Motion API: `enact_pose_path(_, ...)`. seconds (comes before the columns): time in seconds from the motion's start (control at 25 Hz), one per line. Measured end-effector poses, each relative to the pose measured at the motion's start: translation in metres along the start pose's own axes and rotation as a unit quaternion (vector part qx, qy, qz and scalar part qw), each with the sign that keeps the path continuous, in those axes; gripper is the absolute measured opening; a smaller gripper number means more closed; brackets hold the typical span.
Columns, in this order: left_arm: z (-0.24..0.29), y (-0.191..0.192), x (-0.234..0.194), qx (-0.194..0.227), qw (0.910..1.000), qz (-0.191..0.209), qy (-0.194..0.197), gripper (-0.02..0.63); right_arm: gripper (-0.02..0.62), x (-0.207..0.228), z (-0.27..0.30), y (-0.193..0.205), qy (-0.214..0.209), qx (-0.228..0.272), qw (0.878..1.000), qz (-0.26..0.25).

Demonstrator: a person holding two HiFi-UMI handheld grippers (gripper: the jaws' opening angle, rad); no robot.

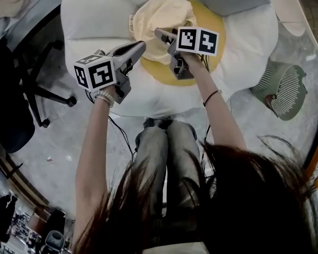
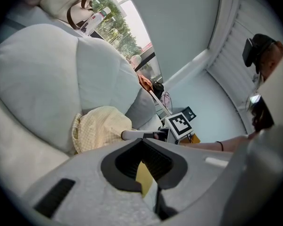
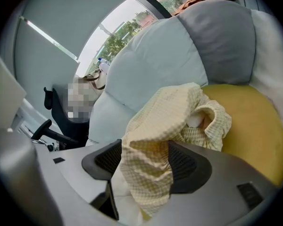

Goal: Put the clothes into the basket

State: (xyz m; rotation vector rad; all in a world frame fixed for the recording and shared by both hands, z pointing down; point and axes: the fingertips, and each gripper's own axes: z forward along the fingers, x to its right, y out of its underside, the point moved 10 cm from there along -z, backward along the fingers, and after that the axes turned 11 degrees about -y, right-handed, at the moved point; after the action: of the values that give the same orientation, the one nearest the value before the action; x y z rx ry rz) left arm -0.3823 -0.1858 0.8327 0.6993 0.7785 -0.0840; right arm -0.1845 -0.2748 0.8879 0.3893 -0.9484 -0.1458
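We see the checked cloth [image 1: 160, 15] at the far edge of the cushion's yellow middle [image 1: 212, 52], its near part hidden behind our right gripper [image 3: 144, 166]. That gripper stands wide open, with a loose fold between the jaws, not pinched. Our left gripper [image 2: 144, 168] is almost closed and empty.

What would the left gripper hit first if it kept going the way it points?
Most likely the cloth just beyond its tips, though the right gripper sits close to that line.
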Motion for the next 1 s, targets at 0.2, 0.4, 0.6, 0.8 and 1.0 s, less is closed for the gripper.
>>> enact_pose_path(0.2, 0.001, 0.007, -0.009, 0.0, 1.0, 0.001, 0.008, 0.011, 0.261, 0.015, 0.019, 0.006, 0.015, 0.018, 1.0, 0.004)
enact_pose_path(0.4, 0.003, 0.017, -0.019, 0.014, 0.9999, 0.005, 0.005, 0.011, 0.259, 0.027, 0.04, 0.01, 0.06, -0.009, 0.998, -0.02)
enact_pose_path(0.6, 0.009, 0.026, -0.032, 0.025, 0.9997, 0.003, 0.004, 0.011, 0.218, 0.031, 0.056, 0.006, 0.104, -0.051, 0.992, -0.051)
enact_pose_path(0.8, 0.013, 0.029, -0.037, 0.032, 0.9995, -0.003, 0.002, 0.011, 0.096, 0.034, 0.057, 0.005, 0.11, -0.063, 0.989, -0.078)
enact_pose_path(1.0, 0.013, 0.03, -0.027, 0.027, 0.9996, -0.003, -0.002, 0.011, 0.046, 0.028, 0.046, 0.004, 0.065, -0.057, 0.994, -0.071)
